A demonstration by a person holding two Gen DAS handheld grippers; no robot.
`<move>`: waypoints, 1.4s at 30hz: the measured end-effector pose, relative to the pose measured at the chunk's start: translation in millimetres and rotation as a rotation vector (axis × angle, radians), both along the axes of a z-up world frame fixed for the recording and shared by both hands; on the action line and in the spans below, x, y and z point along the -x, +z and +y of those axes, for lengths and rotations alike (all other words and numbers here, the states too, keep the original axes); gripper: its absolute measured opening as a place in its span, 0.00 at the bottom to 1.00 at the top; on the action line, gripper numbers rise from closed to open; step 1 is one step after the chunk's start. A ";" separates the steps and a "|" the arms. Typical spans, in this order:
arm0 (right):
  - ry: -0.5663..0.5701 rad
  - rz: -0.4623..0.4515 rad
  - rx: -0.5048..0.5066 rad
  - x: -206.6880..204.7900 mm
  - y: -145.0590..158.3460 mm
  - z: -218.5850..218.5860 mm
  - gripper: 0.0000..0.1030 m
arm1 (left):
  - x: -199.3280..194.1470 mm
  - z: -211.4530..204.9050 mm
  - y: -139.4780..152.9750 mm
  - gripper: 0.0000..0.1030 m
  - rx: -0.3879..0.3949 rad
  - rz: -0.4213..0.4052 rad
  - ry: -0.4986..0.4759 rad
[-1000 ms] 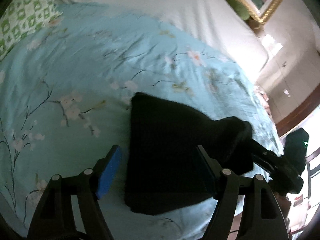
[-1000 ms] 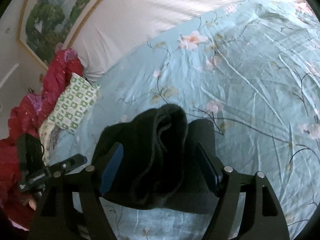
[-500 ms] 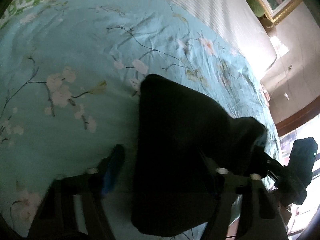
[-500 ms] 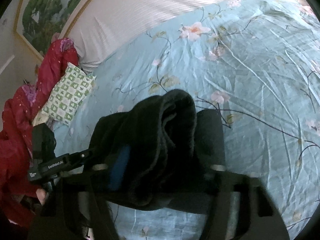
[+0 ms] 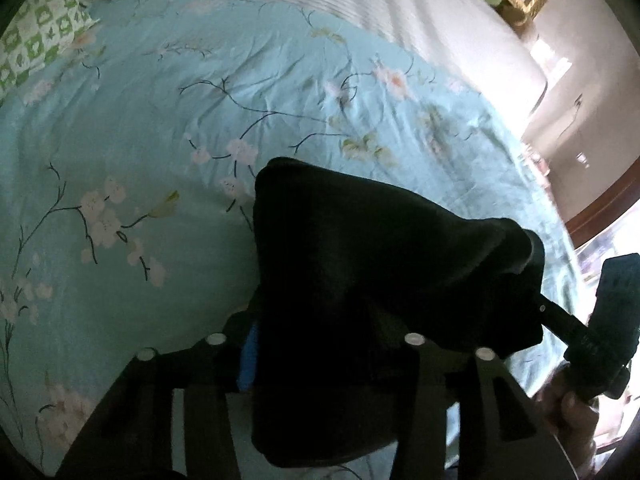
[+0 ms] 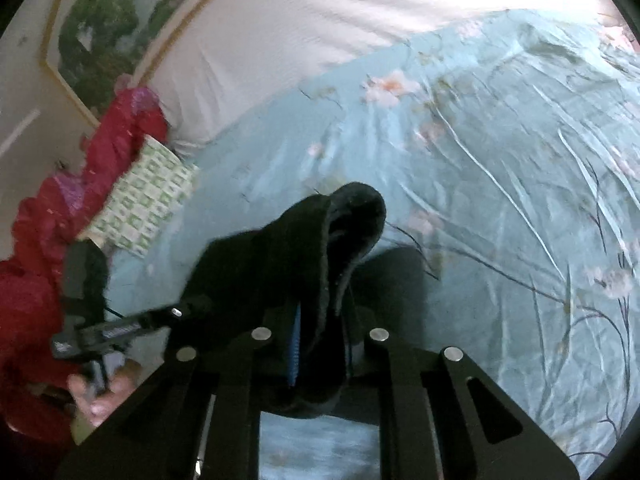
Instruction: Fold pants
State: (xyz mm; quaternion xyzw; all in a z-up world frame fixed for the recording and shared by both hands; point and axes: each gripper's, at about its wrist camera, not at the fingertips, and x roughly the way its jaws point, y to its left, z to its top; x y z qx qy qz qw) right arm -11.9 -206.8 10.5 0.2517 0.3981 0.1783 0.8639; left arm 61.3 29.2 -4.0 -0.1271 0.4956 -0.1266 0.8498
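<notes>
Black pants (image 5: 360,248) lie folded in a thick stack on the light blue floral bedspread (image 5: 120,140). My left gripper (image 5: 316,352) straddles the stack's near edge. Its blue left pad (image 5: 248,356) touches the fabric while the jaws are opening slightly, and the other finger is hidden under the cloth. In the right wrist view my right gripper (image 6: 320,344) pinches a raised fold of the pants (image 6: 280,256), its jaws closing with the fabric squeezed between the pads. Each gripper also shows in the other's view: the right gripper (image 5: 576,328) and the left gripper (image 6: 120,328).
A green-and-white patterned pillow (image 6: 144,200) and a red quilt (image 6: 36,240) sit at the head of the bed beside a white striped sheet (image 5: 320,0). A framed painting (image 6: 104,32) hangs on the wall. The person's hand (image 5: 568,412) holds the right gripper near the bed's edge.
Both grippers went from wide open around the pants to closed on them. The left gripper pushed in closer to the stack, and the right one squeezed the raised fold narrow.
</notes>
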 end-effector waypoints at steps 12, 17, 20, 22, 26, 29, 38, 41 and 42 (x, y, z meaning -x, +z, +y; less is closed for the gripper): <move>-0.007 0.023 -0.016 3.1 -22.5 -15.1 0.26 | 0.0 11.8 -1.5 0.75 -0.026 -0.014 0.004; -0.021 0.035 -0.096 3.9 -35.4 -22.2 0.27 | -3.4 13.9 -12.5 0.79 -0.001 0.014 0.014; -0.018 0.034 -0.098 5.1 -30.6 -20.4 0.30 | -1.7 15.5 -8.7 0.79 0.000 0.012 0.018; -0.017 0.040 -0.094 3.9 -24.9 -18.0 0.32 | -1.3 15.7 -5.6 0.78 -0.007 0.011 0.019; -0.001 0.042 -0.066 1.2 -21.4 -13.2 0.40 | -0.2 16.9 -6.1 0.78 0.009 0.023 0.019; -0.005 0.032 -0.041 4.0 -20.4 -12.0 0.40 | 0.3 18.7 -9.9 0.78 0.023 0.033 0.024; -0.050 0.049 0.034 2.5 -19.8 -16.5 0.58 | -0.8 16.4 -13.5 0.80 0.023 0.042 0.027; -0.040 0.068 0.000 1.7 -29.1 -16.4 0.58 | -0.4 18.1 -16.8 0.84 0.029 0.048 0.034; -0.033 0.074 -0.008 0.7 -32.3 -16.2 0.58 | -0.5 19.7 -18.4 0.85 0.033 0.049 0.037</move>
